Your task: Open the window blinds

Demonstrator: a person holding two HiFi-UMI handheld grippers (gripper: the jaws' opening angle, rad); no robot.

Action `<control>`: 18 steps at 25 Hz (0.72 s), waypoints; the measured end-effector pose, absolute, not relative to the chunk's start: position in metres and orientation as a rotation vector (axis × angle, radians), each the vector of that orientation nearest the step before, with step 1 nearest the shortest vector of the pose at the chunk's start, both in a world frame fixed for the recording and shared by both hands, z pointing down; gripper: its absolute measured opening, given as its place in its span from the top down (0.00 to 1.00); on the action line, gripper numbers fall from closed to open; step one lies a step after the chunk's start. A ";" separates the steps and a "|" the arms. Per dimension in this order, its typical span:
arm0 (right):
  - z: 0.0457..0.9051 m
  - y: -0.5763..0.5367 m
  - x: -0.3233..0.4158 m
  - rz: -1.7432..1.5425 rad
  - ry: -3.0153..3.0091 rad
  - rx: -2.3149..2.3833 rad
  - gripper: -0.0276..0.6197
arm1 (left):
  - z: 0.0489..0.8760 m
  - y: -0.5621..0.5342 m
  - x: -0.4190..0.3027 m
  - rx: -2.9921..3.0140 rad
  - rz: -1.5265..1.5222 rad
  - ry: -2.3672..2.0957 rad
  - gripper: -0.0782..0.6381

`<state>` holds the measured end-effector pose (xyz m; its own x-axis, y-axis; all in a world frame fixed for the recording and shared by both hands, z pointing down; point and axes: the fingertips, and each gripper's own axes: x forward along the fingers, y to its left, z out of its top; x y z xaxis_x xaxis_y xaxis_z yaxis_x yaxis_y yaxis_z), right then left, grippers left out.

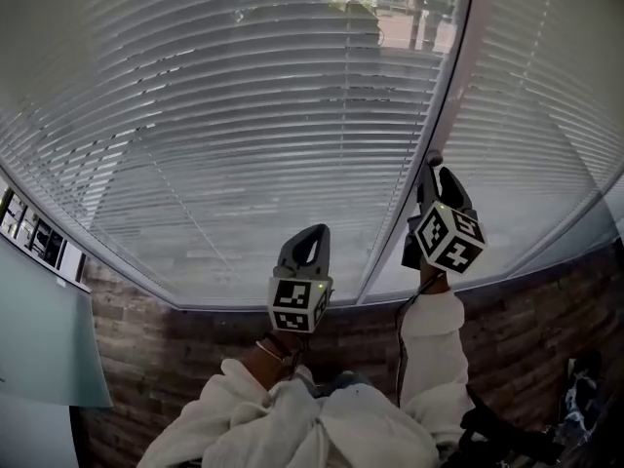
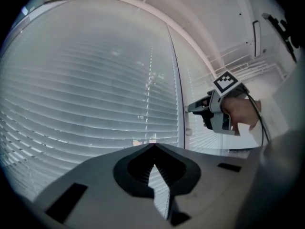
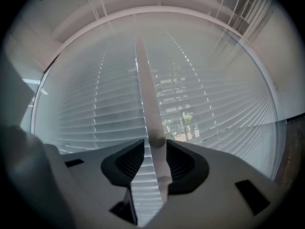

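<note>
Window blinds (image 1: 244, 115) fill the view ahead: thin, pale, smooth horizontal slats in two panels.
My right gripper (image 3: 155, 144) is released, its ribbed black pads apart, with the slim pale wand (image 3: 161, 166) upright between them, in front of the white mullion (image 1: 444, 105). My left gripper (image 2: 154, 146) is clenched on nothing and faces the left panel. A rough brick wall (image 1: 175, 359) lies below the sill.

The head view looks from above and behind the left tongs (image 1: 310, 232) and right tongs (image 1: 432, 164) toward the blinds (image 1: 244, 125) beyond them. Each gripper view sits just behind its own tongs, facing the blinds closely; the left one also shows the right tongs, to its right.
</note>
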<state>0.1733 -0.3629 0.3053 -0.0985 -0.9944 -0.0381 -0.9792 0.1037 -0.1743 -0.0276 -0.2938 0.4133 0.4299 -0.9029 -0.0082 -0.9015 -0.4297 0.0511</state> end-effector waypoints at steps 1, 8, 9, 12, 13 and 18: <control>0.303 -0.365 0.174 -0.152 2.226 -2.005 0.76 | 0.412 -0.294 -0.025 2.627 -0.058 -1.654 0.89; 0.307 -0.378 0.176 -0.444 2.115 -1.880 0.76 | 0.408 -0.292 -0.007 2.649 -0.075 -1.637 0.89; 0.307 -0.379 0.176 -0.507 2.071 -1.831 0.76 | 0.407 -0.293 -0.006 2.651 -0.075 -1.636 0.89; 0.308 -0.382 0.175 -0.735 1.907 -1.617 0.76 | 0.405 -0.295 -0.006 2.658 -0.075 -1.645 0.89; 0.308 -0.382 0.174 -0.799 1.850 -1.549 0.76 | 0.404 -0.297 -0.007 2.657 -0.077 -1.649 0.89; 0.305 -0.384 0.176 -0.875 1.748 -1.431 0.76 | 0.406 -0.300 -0.009 2.658 -0.074 -1.651 0.89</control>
<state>0.1761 -0.3840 0.3052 -0.1408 -0.9849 -0.1009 -0.5090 0.1594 -0.8459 -0.0092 -0.3003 0.4060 0.4422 -0.8962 -0.0341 -0.8957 -0.4433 0.0352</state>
